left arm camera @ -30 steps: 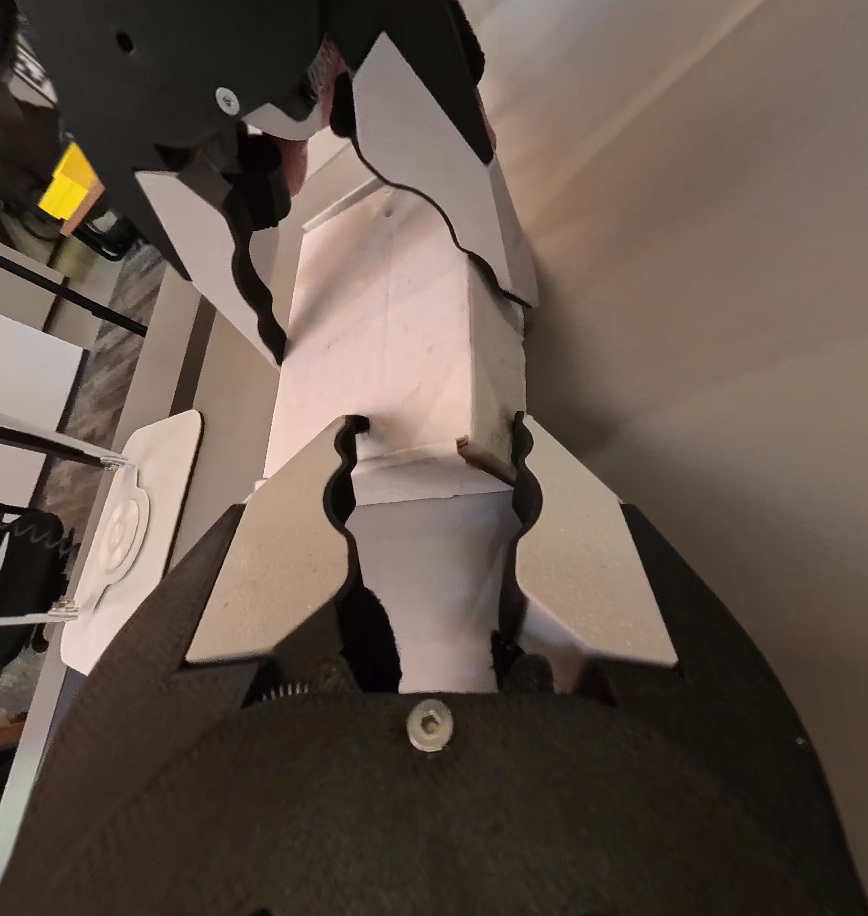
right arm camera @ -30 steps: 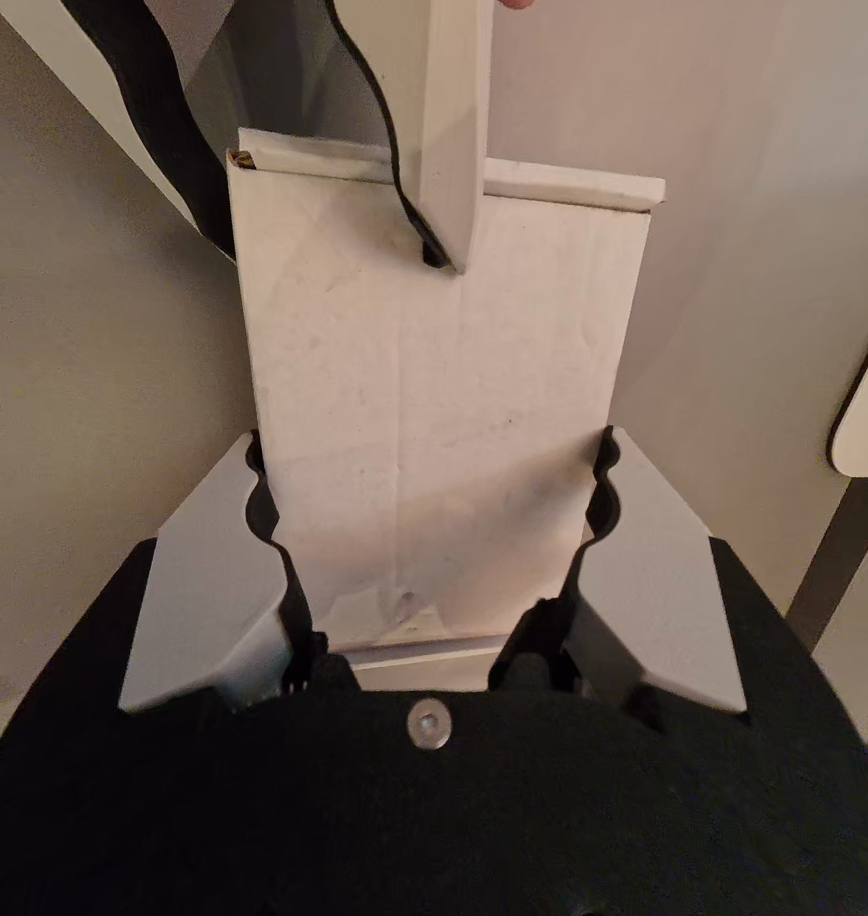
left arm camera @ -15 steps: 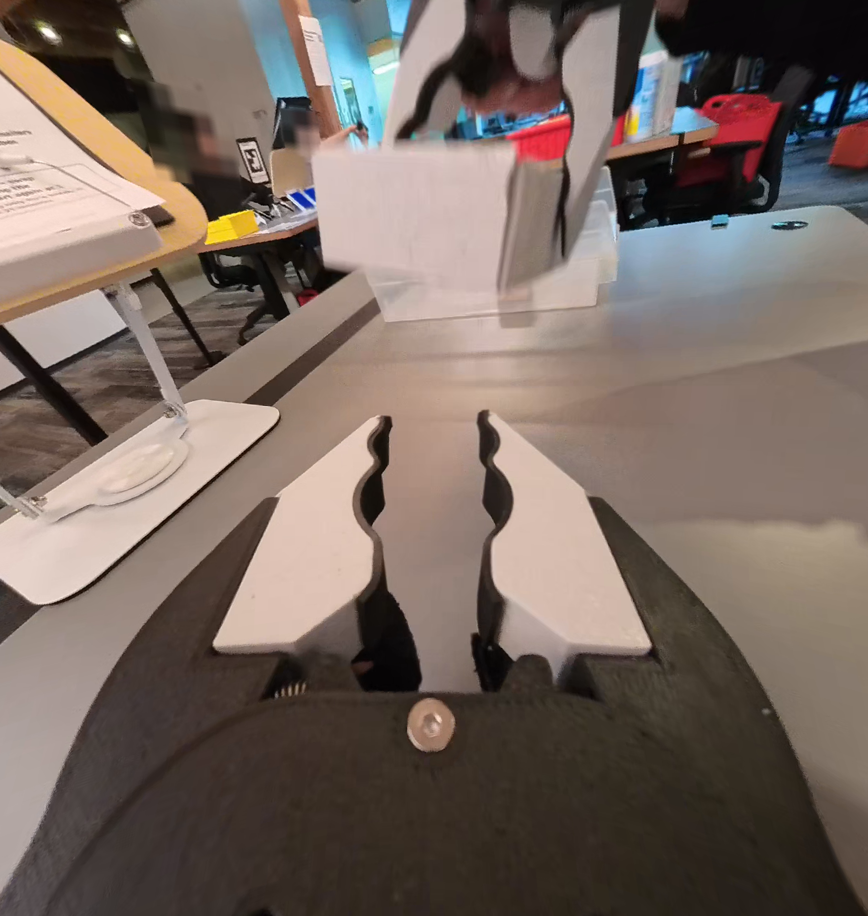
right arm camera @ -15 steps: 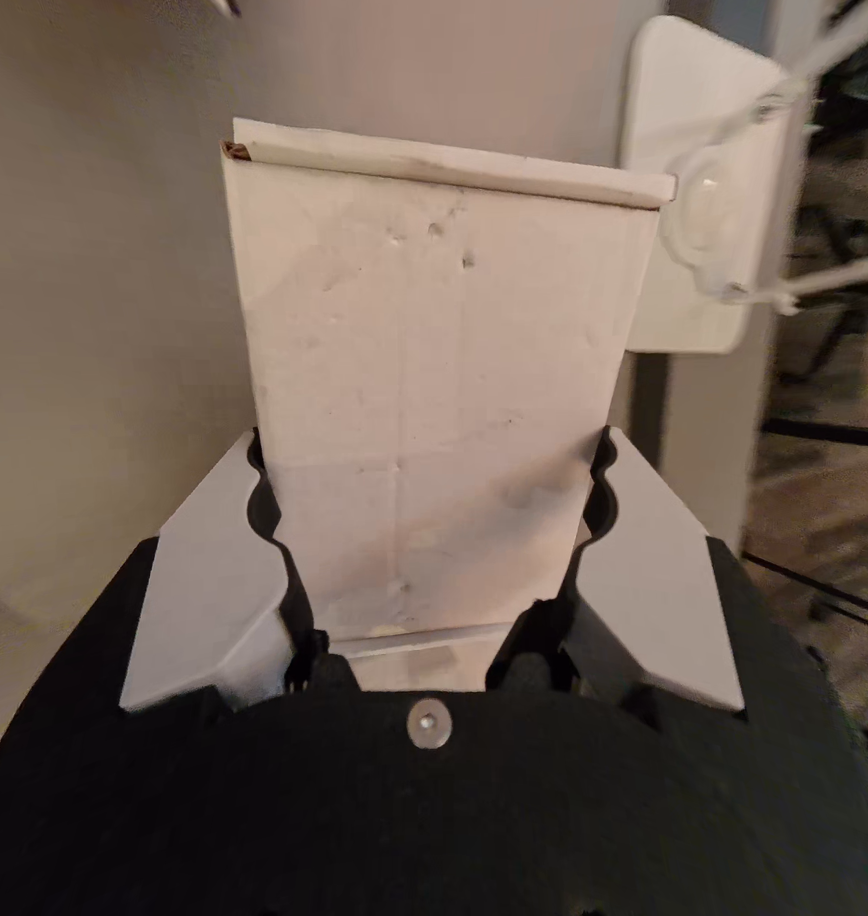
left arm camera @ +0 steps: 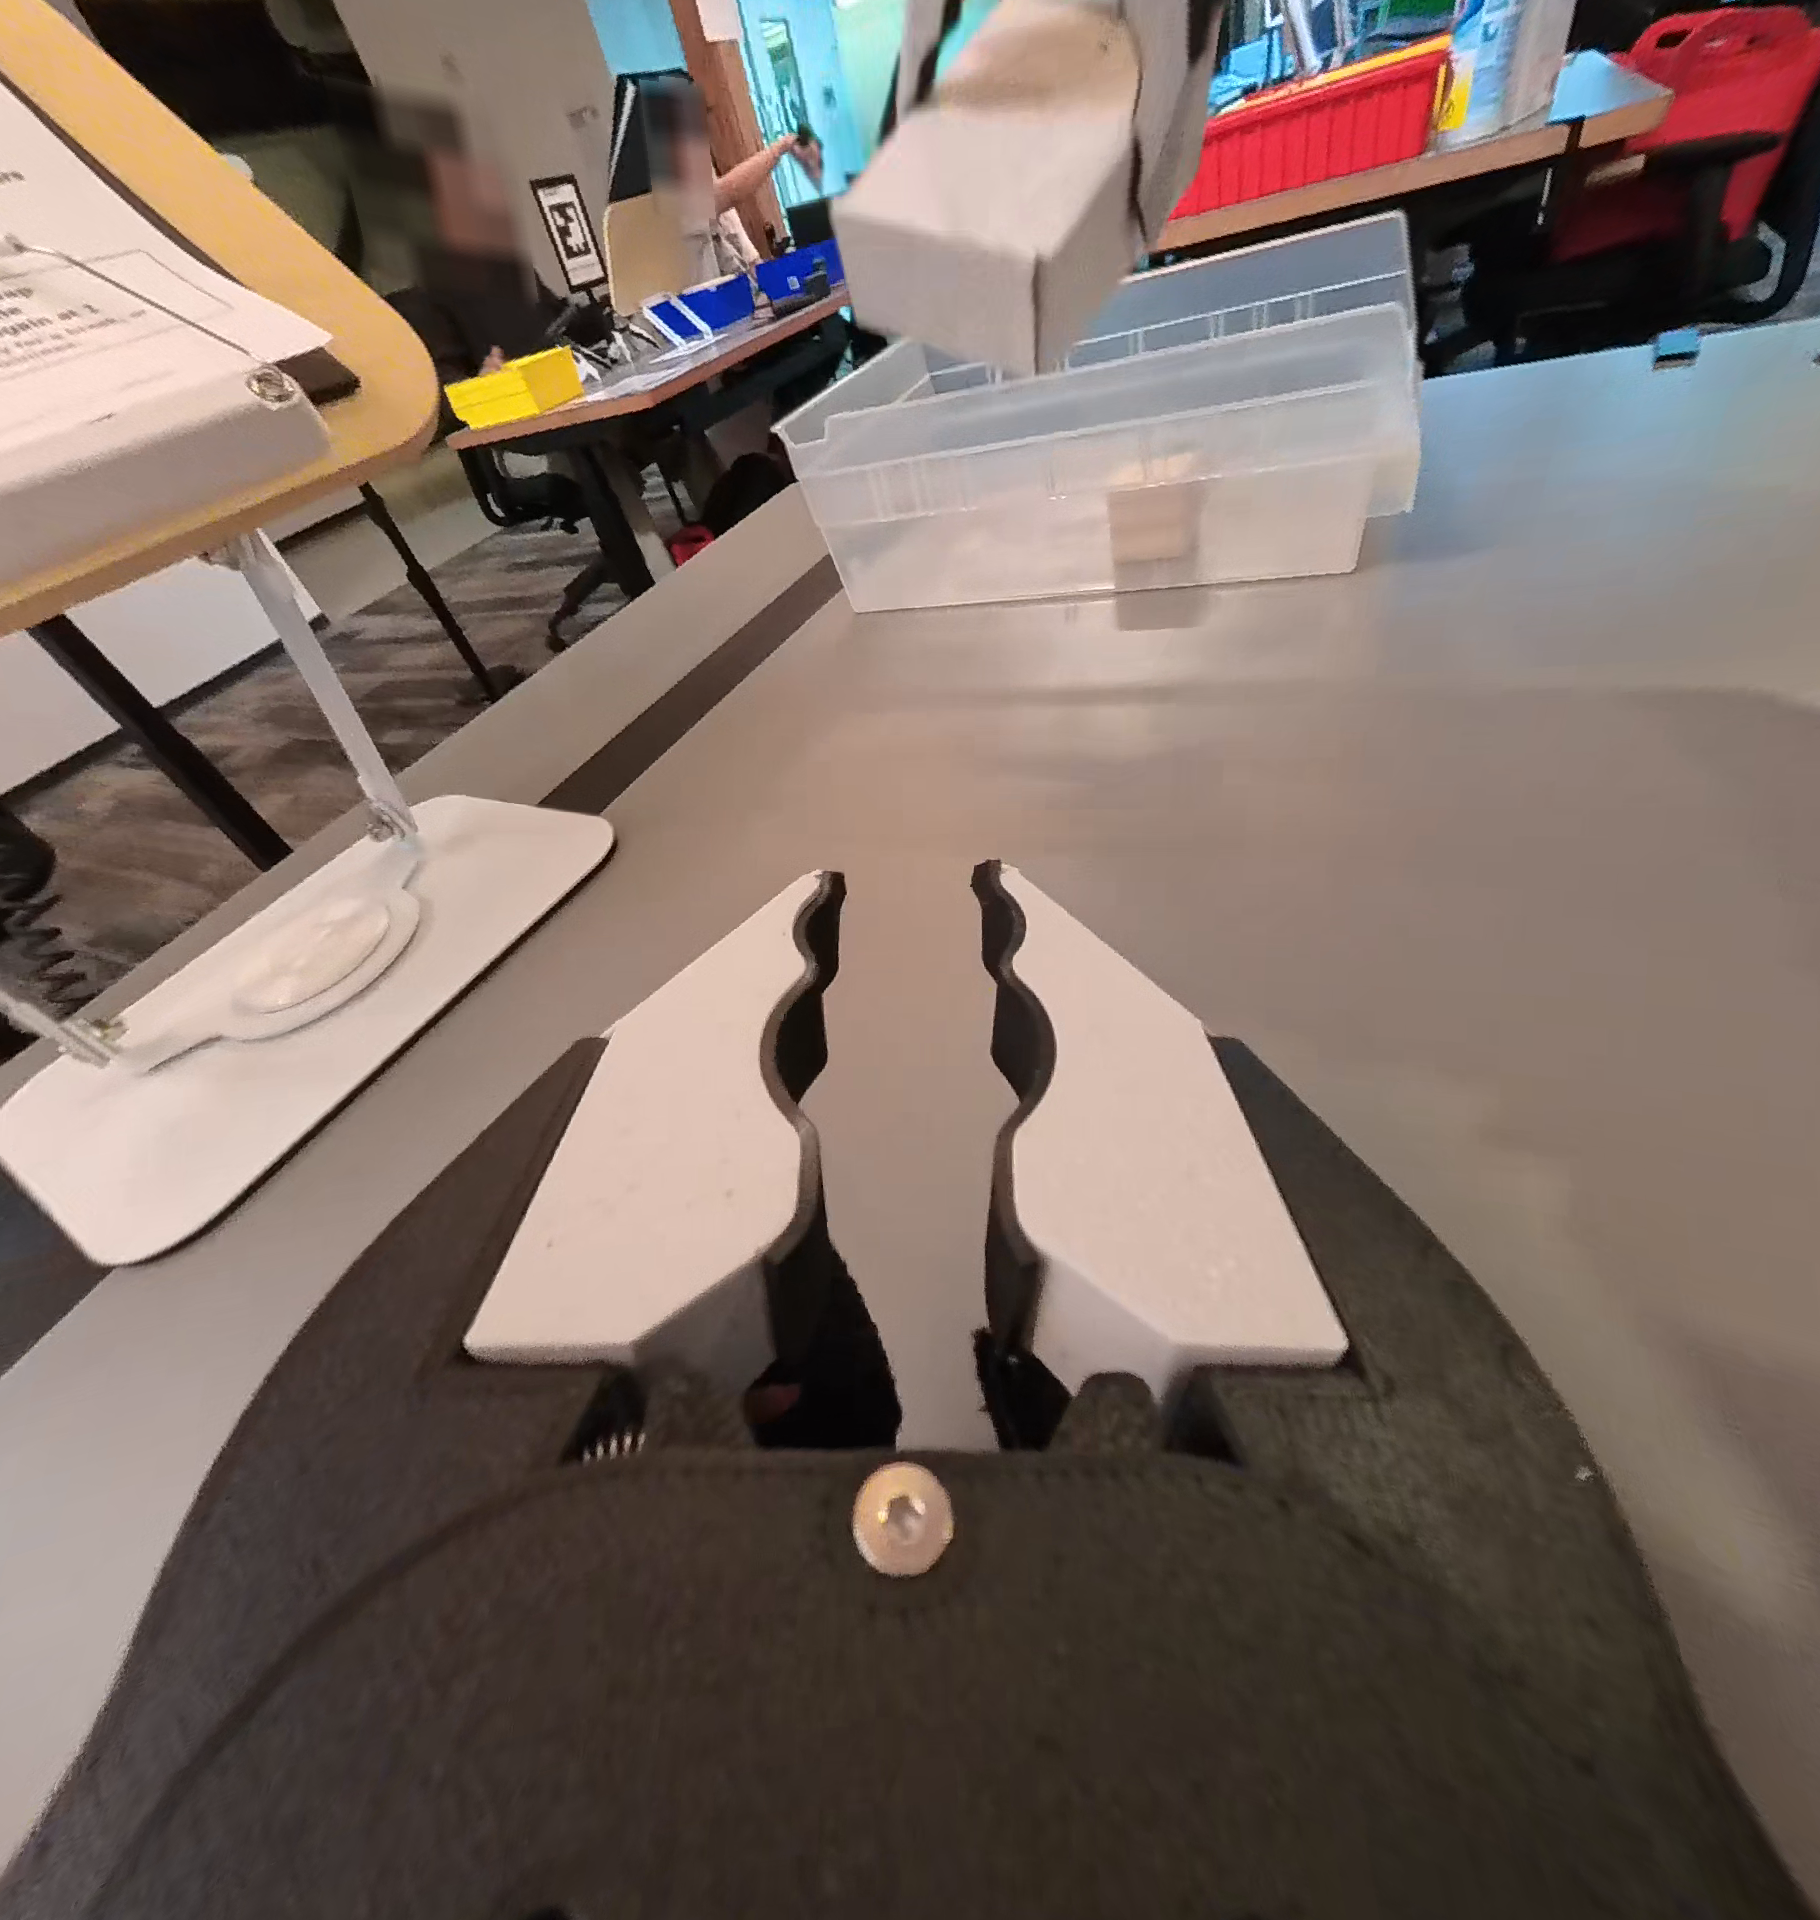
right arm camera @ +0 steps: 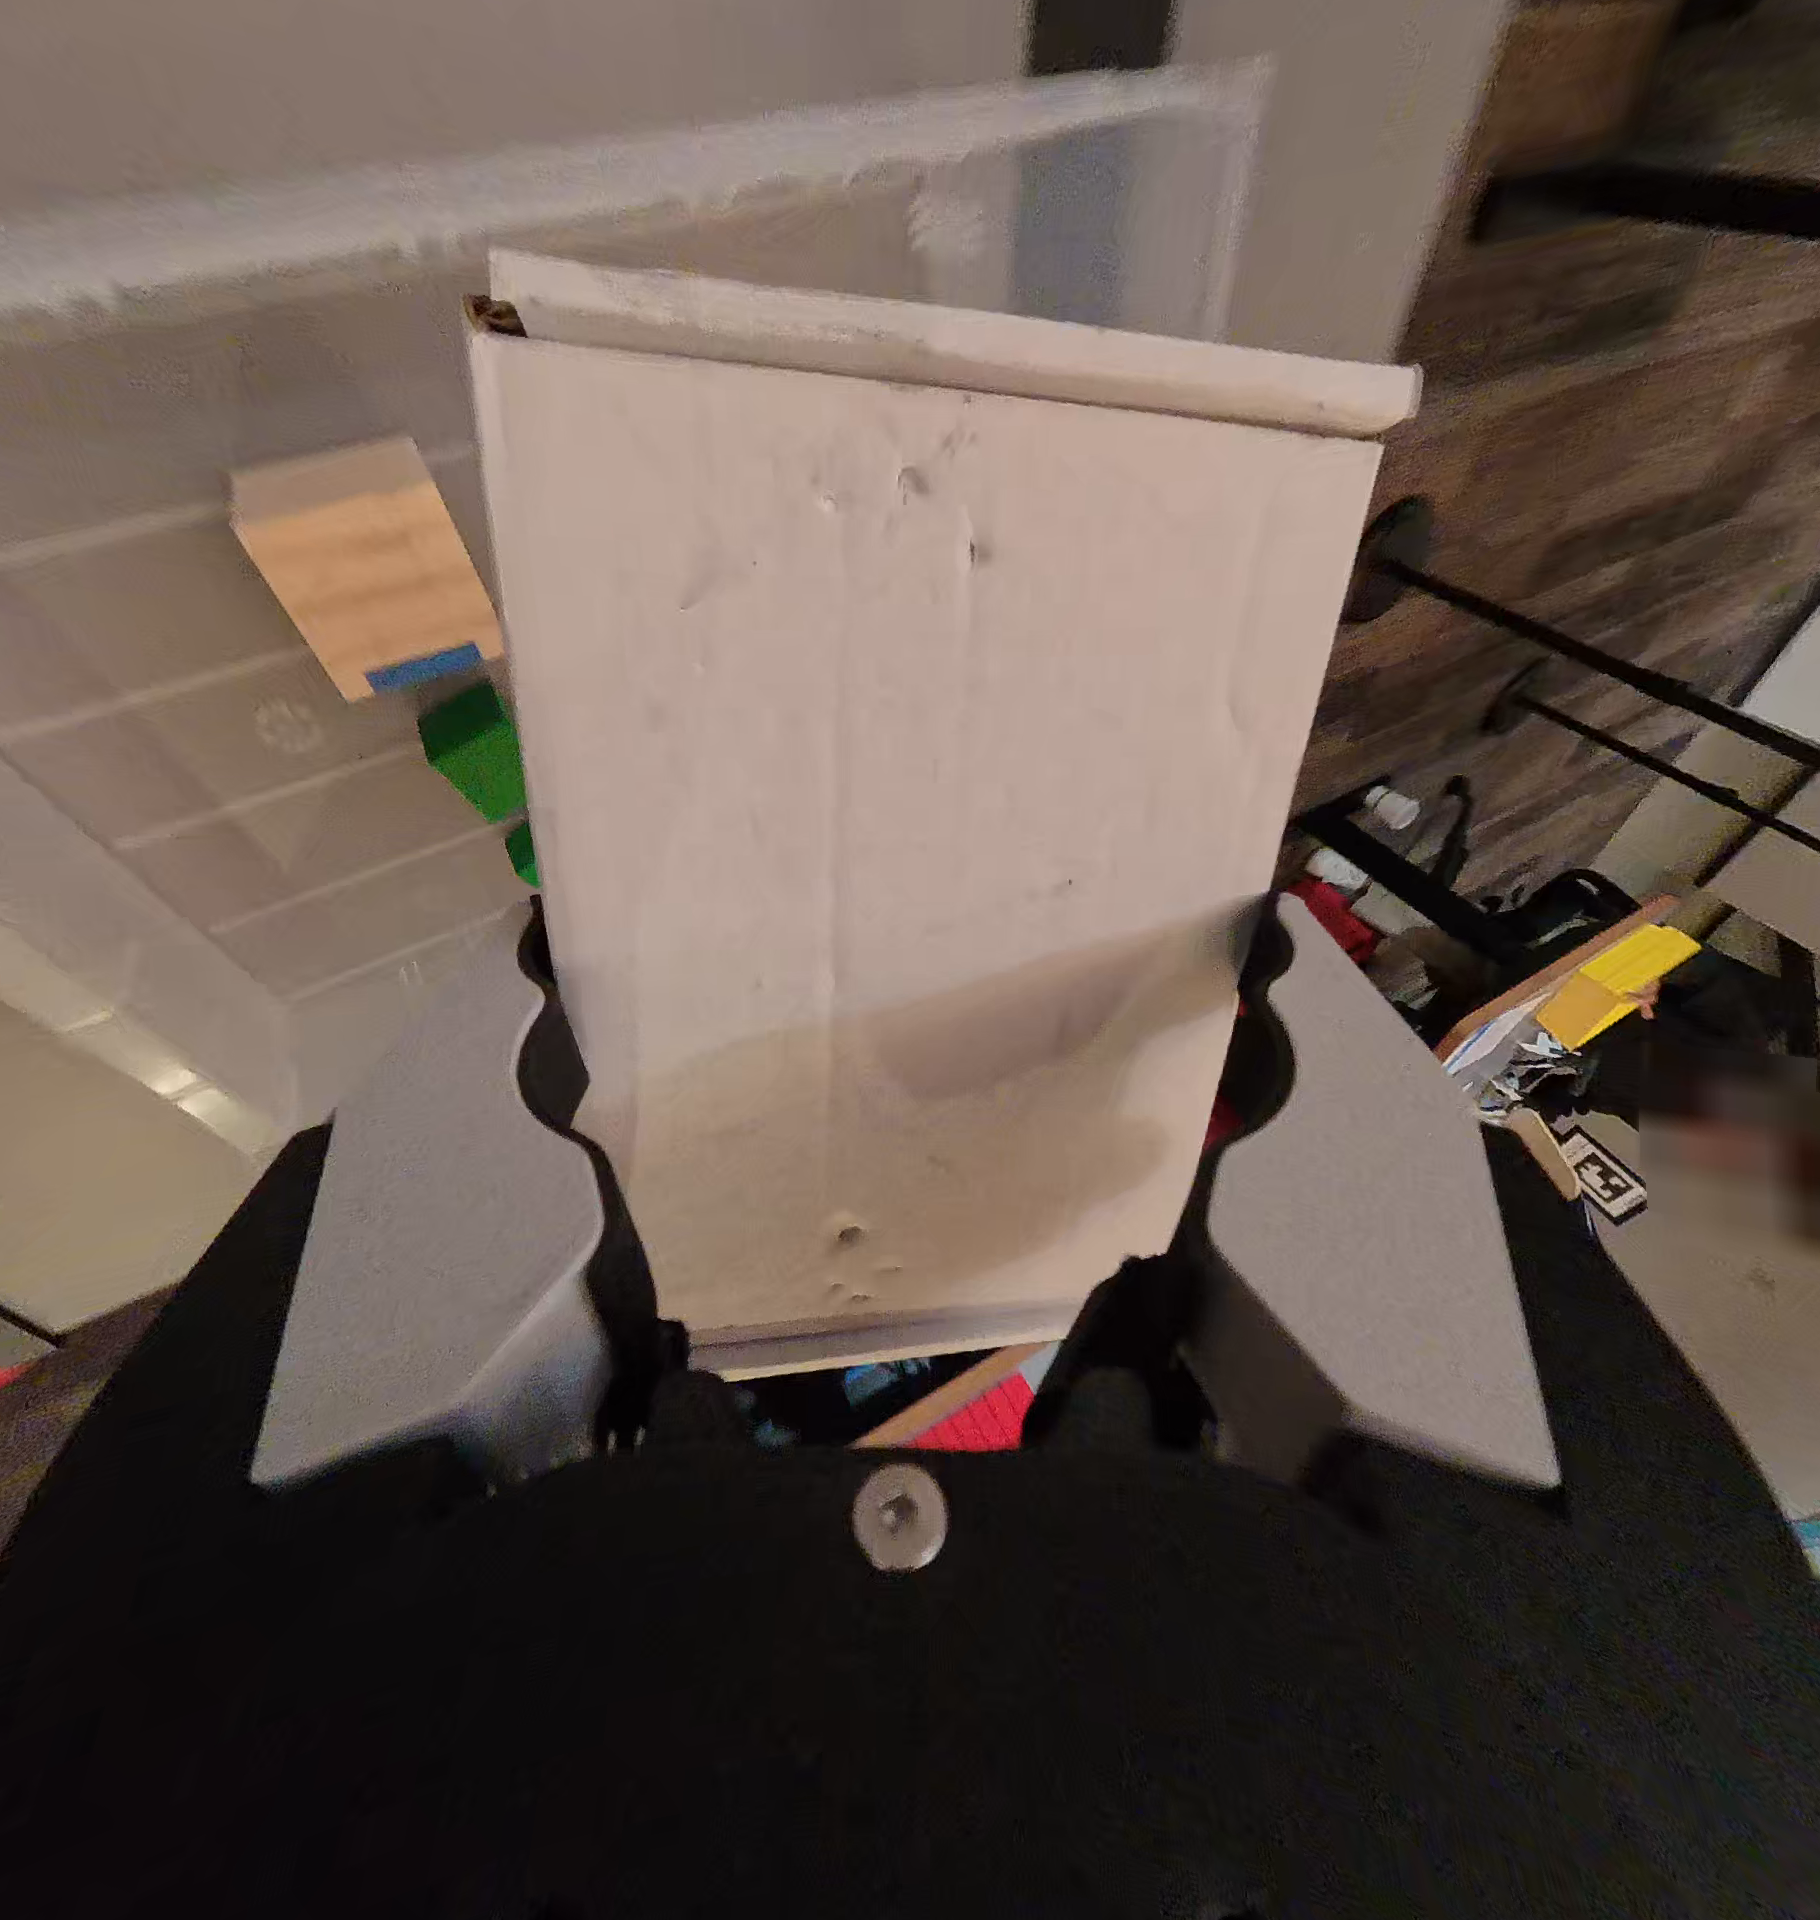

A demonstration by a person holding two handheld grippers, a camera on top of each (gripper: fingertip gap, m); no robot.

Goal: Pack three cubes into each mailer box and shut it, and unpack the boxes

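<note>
in the left wrist view, the left gripper (left arm camera: 906, 883) hangs low over the smooth grey bench (left arm camera: 1405, 831), its two pale fingers a little apart with only bare bench surface between them, so it holds nothing. farther off and above, the small white cardboard mailer box (left arm camera: 973, 244) is carried in the air by the right gripper (left arm camera: 1145, 125), just over the near rim of the clear plastic bin (left arm camera: 1093, 499) that stands on the bench; a pale wooden cube (left arm camera: 1152, 523) shows through the bin's front wall. a second clear bin sits right behind the first. at the left, a white flat-footed document stand (left arm camera: 293, 997) rests on the bench edge, well apart from the work. in the right wrist view, the right gripper (right arm camera: 901, 1039) is clamped on the mailer box (right arm camera: 927, 810), a finger pressed to each long side, with the folded end of the box pointing away from the camera. beyond it lies the clear bin (right arm camera: 210, 727), with the wooden cube (right arm camera: 366, 561), a blue cube edge (right arm camera: 423, 665) and a green cube (right arm camera: 475, 753) beside the box's left side. the box looks closed, and it seems to be held above the bin either to tip cubes out or to set it down nearby; which one cannot be told.
</note>
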